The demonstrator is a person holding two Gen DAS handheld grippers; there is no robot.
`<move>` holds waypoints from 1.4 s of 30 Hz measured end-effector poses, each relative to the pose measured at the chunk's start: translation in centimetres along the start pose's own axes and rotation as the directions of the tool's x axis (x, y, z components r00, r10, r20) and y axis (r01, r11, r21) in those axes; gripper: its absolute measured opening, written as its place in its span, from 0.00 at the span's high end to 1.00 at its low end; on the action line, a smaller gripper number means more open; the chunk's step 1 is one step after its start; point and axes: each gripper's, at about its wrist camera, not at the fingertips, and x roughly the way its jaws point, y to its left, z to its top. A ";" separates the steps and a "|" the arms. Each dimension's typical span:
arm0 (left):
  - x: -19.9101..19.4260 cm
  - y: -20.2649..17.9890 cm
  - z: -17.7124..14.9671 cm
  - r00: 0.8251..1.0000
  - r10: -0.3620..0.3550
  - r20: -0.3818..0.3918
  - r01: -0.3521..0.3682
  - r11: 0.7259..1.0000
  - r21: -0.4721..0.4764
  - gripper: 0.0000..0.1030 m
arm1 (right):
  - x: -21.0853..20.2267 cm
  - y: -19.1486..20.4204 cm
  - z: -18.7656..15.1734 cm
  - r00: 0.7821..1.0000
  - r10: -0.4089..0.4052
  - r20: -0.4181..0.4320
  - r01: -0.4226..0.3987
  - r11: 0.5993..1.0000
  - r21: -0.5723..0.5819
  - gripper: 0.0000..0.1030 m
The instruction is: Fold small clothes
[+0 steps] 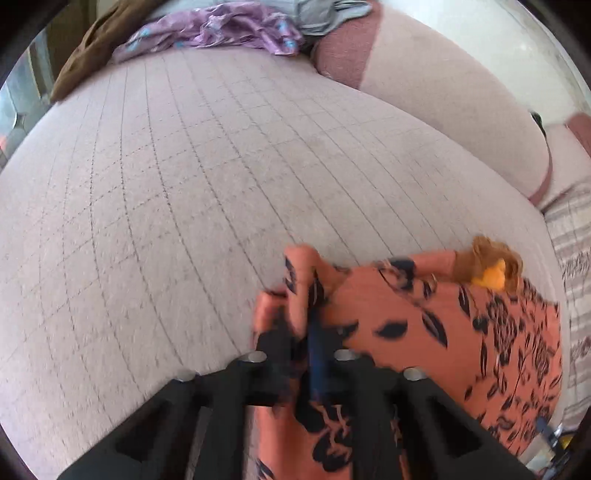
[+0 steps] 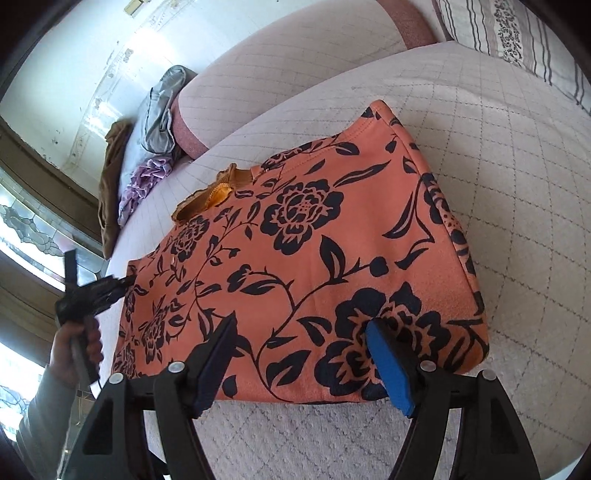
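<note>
An orange garment with a black flower print (image 2: 314,240) lies spread flat on the quilted sofa seat (image 2: 498,155). It has a tan ruffled collar (image 2: 207,195). In the left wrist view the same garment (image 1: 461,332) fills the lower right. My left gripper (image 1: 301,332) is shut on a bunched corner of it; that gripper also shows at the garment's left edge in the right wrist view (image 2: 123,282). My right gripper (image 2: 301,332) is open, with its fingers spread just above the garment's near edge.
A pile of other clothes, purple (image 1: 221,29), grey (image 1: 325,14) and brown (image 1: 96,44), lies at the far end of the sofa. A striped pillow (image 2: 509,33) sits at the other end. The sofa backrest (image 1: 443,96) runs along the far side.
</note>
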 end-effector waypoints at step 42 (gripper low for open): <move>-1.5 3.2 -1.2 0.998 0.016 0.061 -0.014 0.999 -0.043 0.87 | 5.9 -8.1 16.4 0.986 -0.161 -0.036 0.164 0.977 0.133 0.53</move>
